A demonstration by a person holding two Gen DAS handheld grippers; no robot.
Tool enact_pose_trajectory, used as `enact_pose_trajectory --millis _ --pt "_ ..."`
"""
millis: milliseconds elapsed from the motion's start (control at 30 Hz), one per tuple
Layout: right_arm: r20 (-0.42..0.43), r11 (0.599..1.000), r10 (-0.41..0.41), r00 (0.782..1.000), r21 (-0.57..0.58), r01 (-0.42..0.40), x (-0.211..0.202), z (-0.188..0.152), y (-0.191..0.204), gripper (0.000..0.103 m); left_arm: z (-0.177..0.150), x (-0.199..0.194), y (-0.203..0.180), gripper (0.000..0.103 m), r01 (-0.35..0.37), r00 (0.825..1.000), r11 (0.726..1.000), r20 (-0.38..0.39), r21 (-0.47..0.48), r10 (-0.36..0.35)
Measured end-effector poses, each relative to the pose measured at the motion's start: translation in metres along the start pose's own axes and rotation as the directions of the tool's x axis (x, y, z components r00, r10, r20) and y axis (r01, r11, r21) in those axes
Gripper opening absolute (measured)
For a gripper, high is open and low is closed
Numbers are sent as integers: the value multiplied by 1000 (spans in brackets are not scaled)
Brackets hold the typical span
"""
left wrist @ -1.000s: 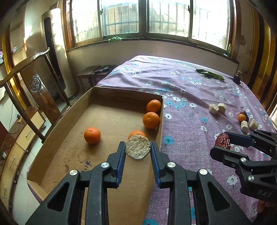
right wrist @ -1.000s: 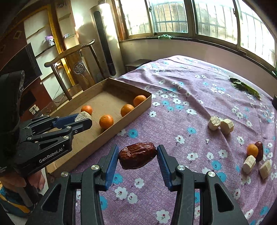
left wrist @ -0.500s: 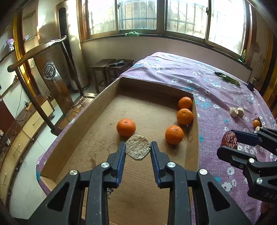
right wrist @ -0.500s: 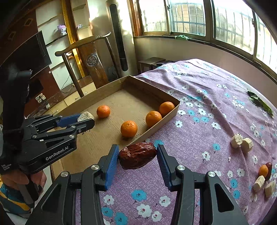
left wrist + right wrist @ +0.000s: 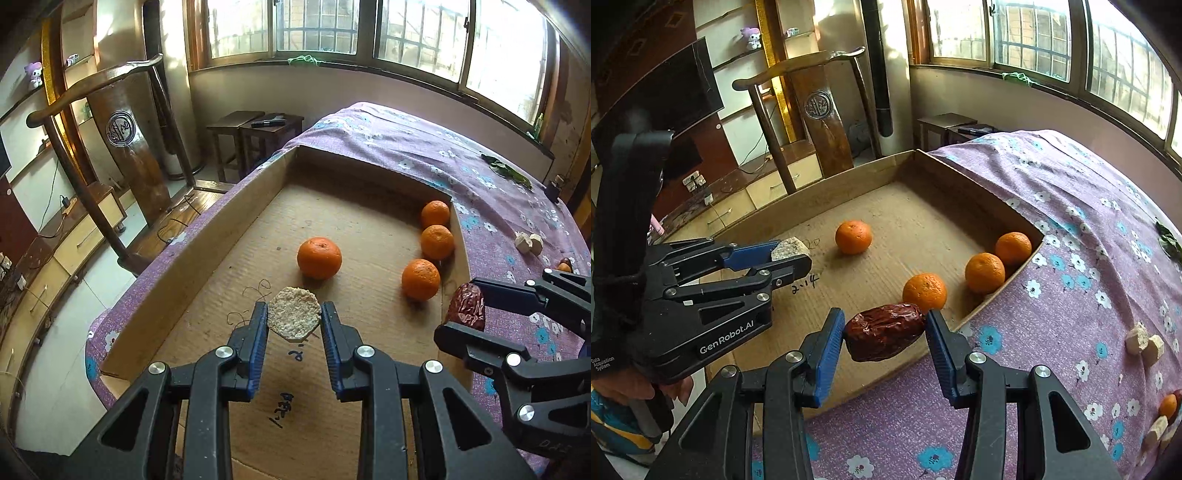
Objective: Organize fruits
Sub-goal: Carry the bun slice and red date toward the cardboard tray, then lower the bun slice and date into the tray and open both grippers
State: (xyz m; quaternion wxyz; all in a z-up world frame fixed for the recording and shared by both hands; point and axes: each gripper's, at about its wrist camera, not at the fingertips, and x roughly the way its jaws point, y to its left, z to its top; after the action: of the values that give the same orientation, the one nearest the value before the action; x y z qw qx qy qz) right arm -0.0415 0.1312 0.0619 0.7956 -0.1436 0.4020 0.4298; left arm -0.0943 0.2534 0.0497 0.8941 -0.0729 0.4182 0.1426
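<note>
The step in hand is delivery: both tools are carrying pieces to the cardboard box (image 5: pixel 236 236) that sits on the purple floral bedspread (image 5: pixel 1071 206). Nearest in the left wrist view, the left tool (image 5: pixel 293 317) is clenched on a pale, rough-faced round slice (image 5: pixel 293 314), held above the box floor toward the near end. At about 3 o'clock of it, the right tool (image 5: pixel 884 332) grips a wrinkled red date (image 5: pixel 884 330) endwise, poised over the box's near right rim. Beyond lie four mandarins: one alone mid-floor (image 5: pixel 319 257), three in a row along the right wall (image 5: pixel 437 242). Farther off at 2 o'clock, pale chunks (image 5: pixel 530 243) remain on the bedspread. Judged next: each tool lowers to a bare patch of floor, clear of the mandarins, and releases; the date must first pass inside the rim. Against the frame a second ago, both tools have travelled leftward over the box; the grips and the mandarins are unchanged.
</note>
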Motion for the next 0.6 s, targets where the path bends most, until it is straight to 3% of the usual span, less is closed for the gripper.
enact_pose_trajectory --millis 533,600 --pt "-59 998 31 998 -43 -34 39 3 12 50 1 13 10 28 -56 998 998 -25 -30 55" --pt "-55 999 41 998 -34 -43 39 3 11 51 1 15 10 33 -61 998 998 -33 -33 60"
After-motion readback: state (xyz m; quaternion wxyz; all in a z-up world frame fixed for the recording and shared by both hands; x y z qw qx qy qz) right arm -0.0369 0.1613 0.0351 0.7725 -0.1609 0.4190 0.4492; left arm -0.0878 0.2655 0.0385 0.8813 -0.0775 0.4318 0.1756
